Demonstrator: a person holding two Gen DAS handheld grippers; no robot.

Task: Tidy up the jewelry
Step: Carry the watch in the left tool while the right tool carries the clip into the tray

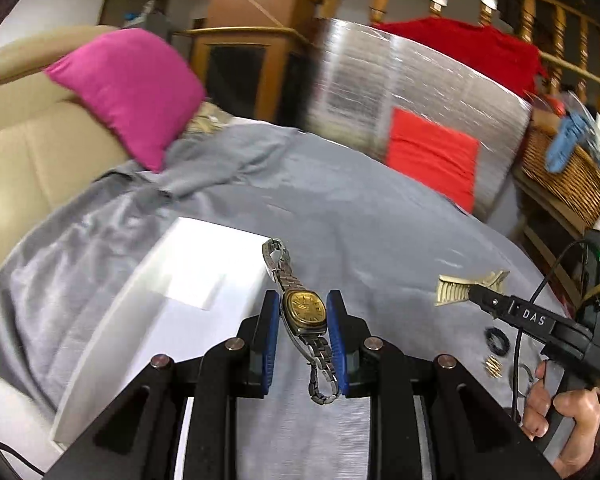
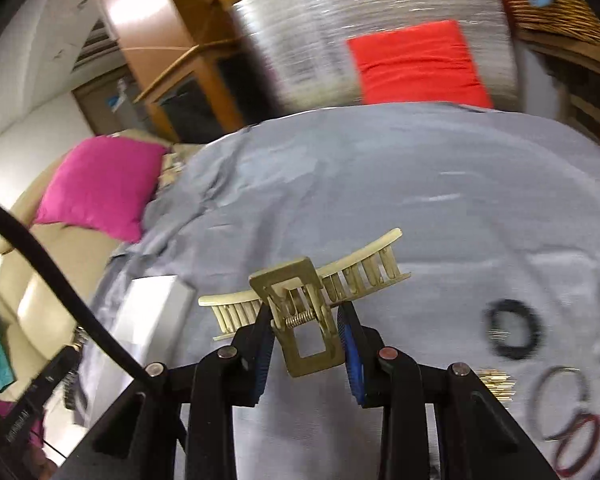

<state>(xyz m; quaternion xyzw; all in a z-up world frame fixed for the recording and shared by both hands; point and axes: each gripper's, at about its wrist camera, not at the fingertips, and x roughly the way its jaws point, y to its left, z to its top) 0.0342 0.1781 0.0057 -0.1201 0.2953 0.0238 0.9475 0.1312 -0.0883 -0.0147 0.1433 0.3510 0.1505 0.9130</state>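
Note:
A gold-faced wristwatch (image 1: pixel 303 311) with a metal band hangs between the blue pads of my left gripper (image 1: pixel 304 320), which is shut on its case above the grey cloth. A white box (image 1: pixel 172 292) lies just left of it. My right gripper (image 2: pixel 306 322) is shut on a gold claw hair clip (image 2: pixel 300 304), held by its hinge handles with the teeth pointing away. In the left wrist view that same clip (image 1: pixel 454 289) shows at the tip of the right gripper (image 1: pixel 474 294), with a hand (image 1: pixel 556 412) on its grip.
On the grey cloth (image 2: pixel 380 184) at the right lie a black scrunchie (image 2: pixel 512 330), a small gold piece (image 2: pixel 496 384) and thin hair ties (image 2: pixel 568 420). A pink cushion (image 1: pixel 128 92) sits on a beige sofa at the left. A foil-wrapped package (image 1: pixel 412 100) and wicker basket (image 1: pixel 564 168) stand behind.

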